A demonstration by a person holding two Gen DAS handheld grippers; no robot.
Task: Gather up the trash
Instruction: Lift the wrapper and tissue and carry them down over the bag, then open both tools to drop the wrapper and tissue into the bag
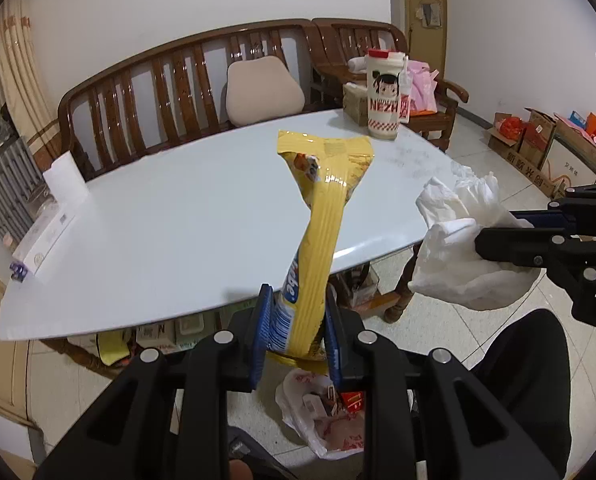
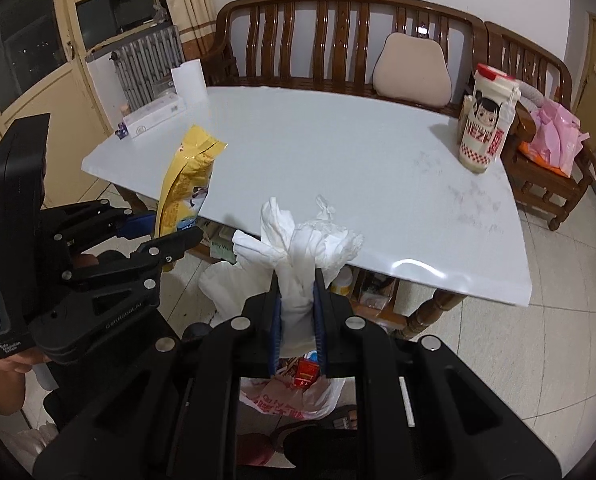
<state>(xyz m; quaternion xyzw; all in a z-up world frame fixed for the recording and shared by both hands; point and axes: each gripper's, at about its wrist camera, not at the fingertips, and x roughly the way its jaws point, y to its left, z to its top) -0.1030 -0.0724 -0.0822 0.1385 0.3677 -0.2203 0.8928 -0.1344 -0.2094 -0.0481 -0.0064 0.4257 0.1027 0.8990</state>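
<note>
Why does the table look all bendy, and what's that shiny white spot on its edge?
Left wrist view: the fisheye lens bows the table edges into curves, and the yellow wrapper glints with glare. Right wrist view: the shiny spot on the table edge is room light reflecting; picture corners go dark at the lens rim.
</note>
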